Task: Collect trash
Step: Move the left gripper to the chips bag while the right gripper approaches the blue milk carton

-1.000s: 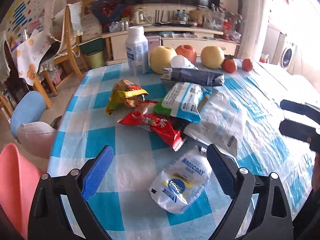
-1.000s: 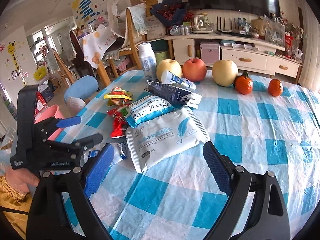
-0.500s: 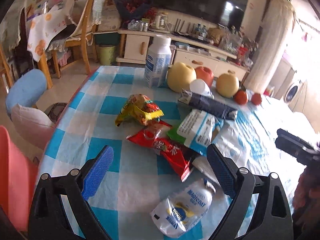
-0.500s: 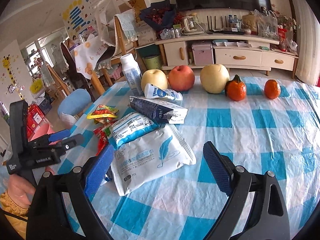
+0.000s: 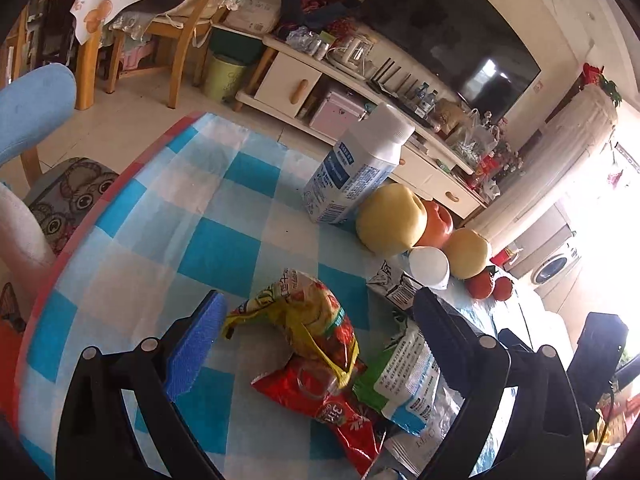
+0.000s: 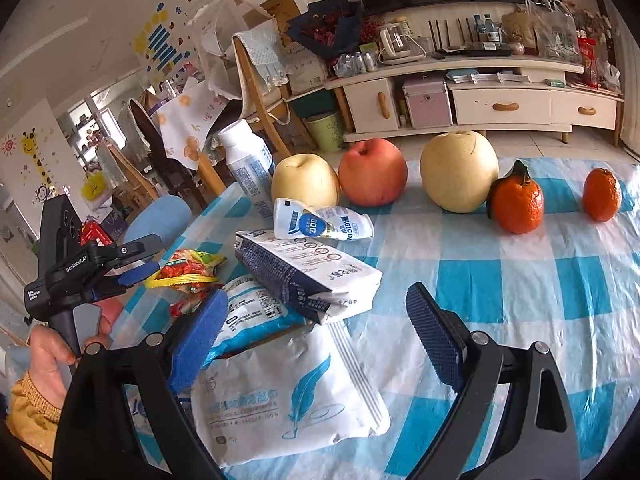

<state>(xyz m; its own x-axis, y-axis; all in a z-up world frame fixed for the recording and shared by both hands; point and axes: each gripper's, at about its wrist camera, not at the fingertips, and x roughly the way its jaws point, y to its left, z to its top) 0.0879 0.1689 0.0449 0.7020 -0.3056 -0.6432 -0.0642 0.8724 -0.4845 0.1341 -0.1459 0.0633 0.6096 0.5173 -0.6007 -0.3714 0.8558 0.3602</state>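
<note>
Trash lies on the blue checked tablecloth [image 5: 216,256]. A crumpled yellow snack bag [image 5: 304,316] sits between the open fingers of my left gripper [image 5: 316,340], with a red wrapper [image 5: 324,404] just below it. The left gripper also shows in the right wrist view [image 6: 138,260], open beside the yellow bag [image 6: 186,270]. My right gripper [image 6: 316,336] is open and empty over a dark blue carton [image 6: 308,276], a blue-white pouch [image 6: 252,316] and a white feather-print bag [image 6: 288,396]. A small Magicday pouch [image 6: 320,222] lies behind the carton.
A white bottle [image 5: 356,168] stands at the back, next to two yellow pears [image 6: 460,172], a red apple [image 6: 372,172] and two oranges [image 6: 518,202]. The table's red edge [image 5: 108,188] curves at the left, with a blue chair [image 5: 32,108] beyond.
My left gripper has moved forward and left over the table, from the Magicday pouch to the yellow snack bag. My right gripper has moved closer to the carton and fruit.
</note>
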